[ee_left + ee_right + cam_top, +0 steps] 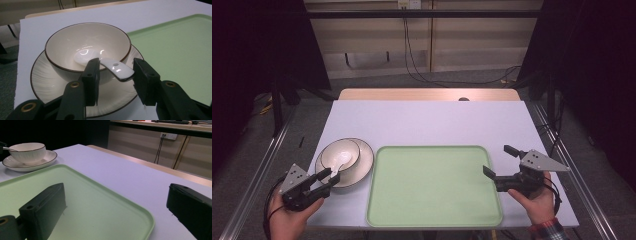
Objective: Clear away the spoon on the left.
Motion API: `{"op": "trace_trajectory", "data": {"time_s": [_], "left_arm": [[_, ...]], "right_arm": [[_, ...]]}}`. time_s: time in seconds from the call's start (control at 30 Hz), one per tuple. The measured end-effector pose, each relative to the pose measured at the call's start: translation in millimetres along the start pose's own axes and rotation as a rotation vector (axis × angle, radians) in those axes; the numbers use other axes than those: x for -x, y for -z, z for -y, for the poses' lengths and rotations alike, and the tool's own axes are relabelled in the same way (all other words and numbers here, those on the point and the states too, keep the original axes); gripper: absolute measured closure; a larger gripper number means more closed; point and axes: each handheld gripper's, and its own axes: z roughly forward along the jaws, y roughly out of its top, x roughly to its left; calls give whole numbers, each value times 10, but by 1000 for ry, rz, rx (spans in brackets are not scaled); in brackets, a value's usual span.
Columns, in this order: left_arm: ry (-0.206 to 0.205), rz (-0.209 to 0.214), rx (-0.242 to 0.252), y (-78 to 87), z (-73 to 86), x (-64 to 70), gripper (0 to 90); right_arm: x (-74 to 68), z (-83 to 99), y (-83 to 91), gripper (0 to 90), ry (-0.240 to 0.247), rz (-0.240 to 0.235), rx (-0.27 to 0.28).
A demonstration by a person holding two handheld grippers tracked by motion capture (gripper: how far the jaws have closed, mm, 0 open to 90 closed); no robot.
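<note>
A person sat at a pale worktop (427,122) with a two-jaw gripper in each hand. Near the worktop's left front edge stood a cream bowl (340,154) with a thin dark rim, resting on a matching saucer (364,161). A white ceramic spoon (105,65) lay in the bowl, its scoop inside and its handle sticking out over the rim toward the person. Just to the right of the saucer sat a large light green tray (434,186).

The left gripper (324,178) was held low at the near edge of the saucer. Its jaws were open, one on each side of the spoon's handle end. In the left gripper view, the handle tip lay between the jaws, close to the right-hand one; whether it touched could not be told.

The right gripper (499,162) hovered over the tray's right edge, well apart from the bowl. Its jaws were spread wide and held nothing. In the right gripper view, one jaw hung above the tray and the other above the bare worktop beside it.
</note>
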Motion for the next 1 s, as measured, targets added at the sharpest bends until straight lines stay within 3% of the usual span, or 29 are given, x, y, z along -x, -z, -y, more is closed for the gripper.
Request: {"op": "trace_trajectory", "data": {"time_s": [0.4, 0.57, 0.87, 1.0], "left_arm": [[2, -2, 2, 9, -28, -4, 677], [32, -18, 33, 23, -41, -1, 711], [42, -1, 48, 21, -61, -2, 819], [43, -15, 57, 14, -69, -1, 846]], "right_arm": [[-4, 6, 14, 21, 2, 1, 0], [-2, 10, 14, 21, 6, 3, -5], [-3, 13, 24, 21, 2, 6, -6], [-6, 14, 27, 21, 1, 6, -5]]}}
